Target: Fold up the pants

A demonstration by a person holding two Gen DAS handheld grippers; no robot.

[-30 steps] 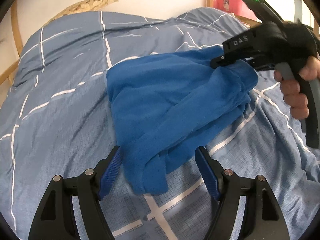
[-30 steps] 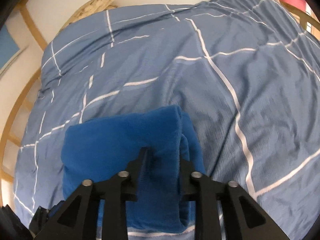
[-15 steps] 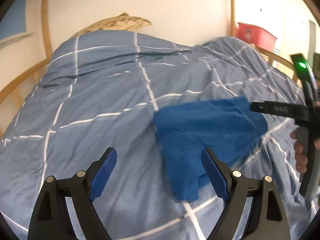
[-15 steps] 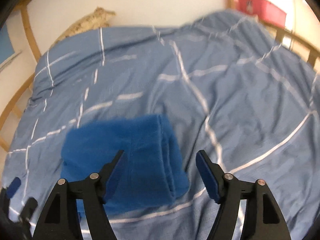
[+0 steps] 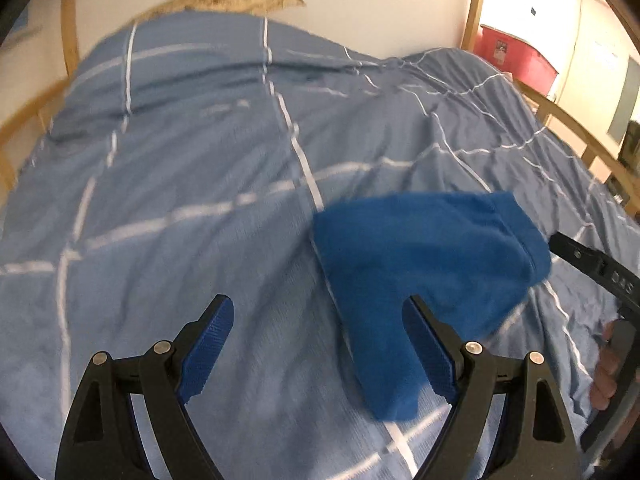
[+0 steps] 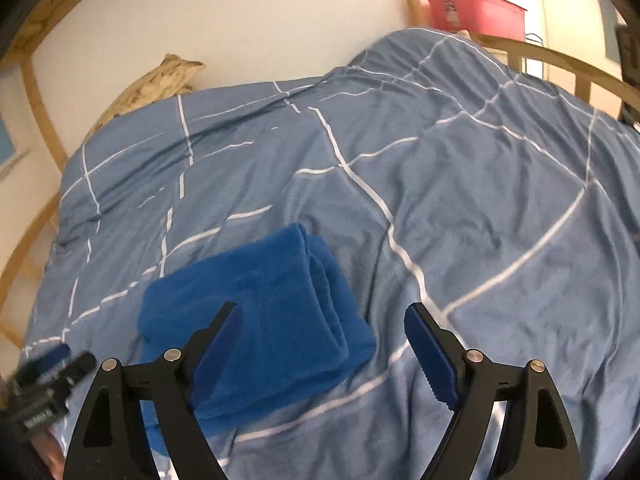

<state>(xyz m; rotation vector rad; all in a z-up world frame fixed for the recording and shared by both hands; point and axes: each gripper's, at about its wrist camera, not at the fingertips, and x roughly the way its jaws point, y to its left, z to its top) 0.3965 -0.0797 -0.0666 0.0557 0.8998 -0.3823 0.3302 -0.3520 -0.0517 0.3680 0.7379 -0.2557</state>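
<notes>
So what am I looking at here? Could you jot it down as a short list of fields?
Place: a bed with a blue checked duvet
Item: blue pants, folded into a compact bundle, lying on the duvet
Left gripper: open, empty, above the duvet beside the pants
Right gripper: open, empty, above the pants
Background: red bin, wooden bed frame

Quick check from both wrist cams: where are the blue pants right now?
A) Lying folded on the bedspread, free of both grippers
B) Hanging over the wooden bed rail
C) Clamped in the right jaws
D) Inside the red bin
A: the pants lie folded on the bedspread, and both the right gripper and left gripper stand wide open, empty.
</notes>
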